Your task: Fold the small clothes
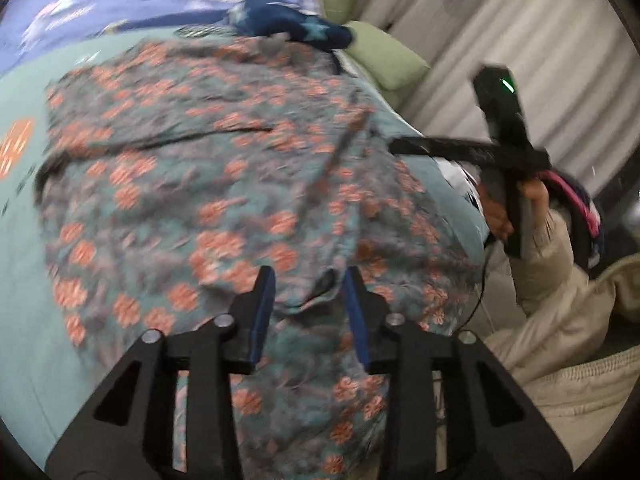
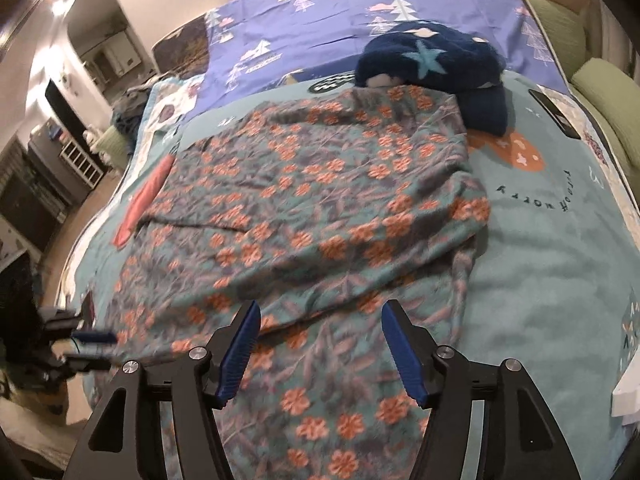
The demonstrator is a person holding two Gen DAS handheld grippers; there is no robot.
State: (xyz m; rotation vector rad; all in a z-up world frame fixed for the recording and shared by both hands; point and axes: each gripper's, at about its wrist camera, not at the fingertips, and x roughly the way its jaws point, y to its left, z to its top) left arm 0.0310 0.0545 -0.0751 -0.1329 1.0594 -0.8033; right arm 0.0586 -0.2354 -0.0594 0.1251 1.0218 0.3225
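Observation:
A teal garment with orange flowers (image 1: 208, 168) lies spread and creased across the bed, and it fills the middle of the right wrist view (image 2: 320, 200) too. My left gripper (image 1: 309, 276) hovers over its near edge with the blue pads apart. A raised fold of the cloth sits between them, but they do not press on it. My right gripper (image 2: 320, 308) stands open wide above the garment's near part with nothing gripped. In the left wrist view the right gripper's black body (image 1: 504, 128) shows at the right, held by a hand (image 1: 532, 196). The left gripper (image 2: 90, 344) shows blurred at the right wrist view's left edge.
A dark blue fleece piece with pale stars (image 2: 432, 64) lies at the garment's far end. The bed has a teal blanket (image 2: 540, 260) and a purple tree-print sheet (image 2: 340, 20). Green cushions (image 2: 600, 80) line the right side. A black flat device (image 2: 554, 114) lies near them.

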